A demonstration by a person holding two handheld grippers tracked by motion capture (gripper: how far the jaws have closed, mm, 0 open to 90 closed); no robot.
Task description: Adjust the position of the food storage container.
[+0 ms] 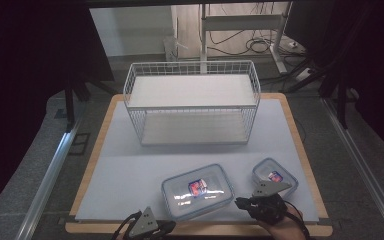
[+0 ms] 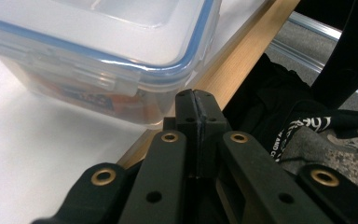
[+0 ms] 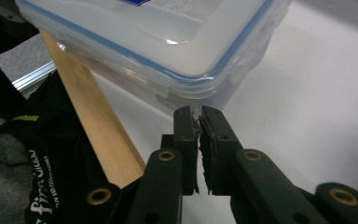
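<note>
Your left gripper (image 2: 196, 100) pressed shut beside the large lidded container (image 1: 197, 191), your right gripper (image 3: 199, 116) nearly closed, gripping nothing

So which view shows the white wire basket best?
The high view: the wire basket stands whole at the far side of the table, both shelves visible. The two gripper views instead look at the near corners of the large lidded container from close up.

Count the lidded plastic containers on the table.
2: the larger container sits near the front edge at centre; the smaller container sits to its right. Nothing suggests others are hidden.
</note>
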